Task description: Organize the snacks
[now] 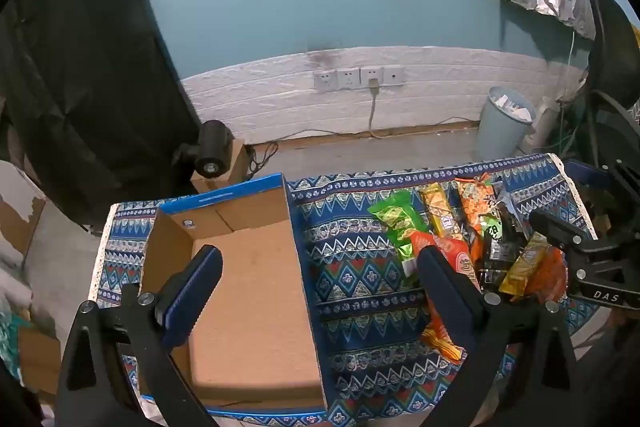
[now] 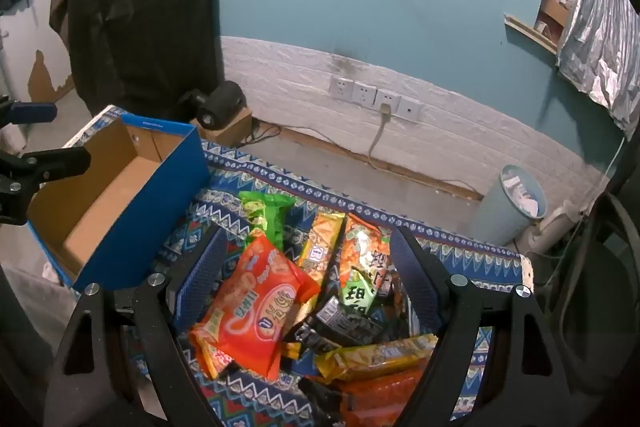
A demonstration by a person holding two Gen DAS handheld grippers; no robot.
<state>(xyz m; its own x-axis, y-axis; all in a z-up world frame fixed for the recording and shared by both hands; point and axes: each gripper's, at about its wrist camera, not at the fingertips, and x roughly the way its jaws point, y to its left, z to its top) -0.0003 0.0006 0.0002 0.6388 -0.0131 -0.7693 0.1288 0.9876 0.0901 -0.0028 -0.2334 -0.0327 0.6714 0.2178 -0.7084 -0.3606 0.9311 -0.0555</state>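
While the left gripper [image 1: 320,281] hangs with its jaws spread wide and nothing between them, the left wrist view shows its blue left finger [image 1: 192,291] over the cardboard box [image 1: 248,291], which sits at about 7 o'clock on the patterned tablecloth [image 1: 356,267] with its brown floor bare. At 3 o'clock from the box lies the heap of snack packets [image 1: 472,239]: a green packet [image 1: 396,219] at its near-left edge and an orange-red packet [image 1: 448,255] partly behind the gripper's other finger. At 3 o'clock the right gripper [image 1: 588,259] shows only in part. From the right wrist view, the right gripper [image 2: 308,279] is likewise released, jaws wide above the heap, touching no packet that I can tell. Between its fingers lie the orange-red packet [image 2: 256,311], a black packet [image 2: 344,323] and a yellow bar [image 2: 376,355]. The box [image 2: 120,195] stands at 10 o'clock, apart from the heap.
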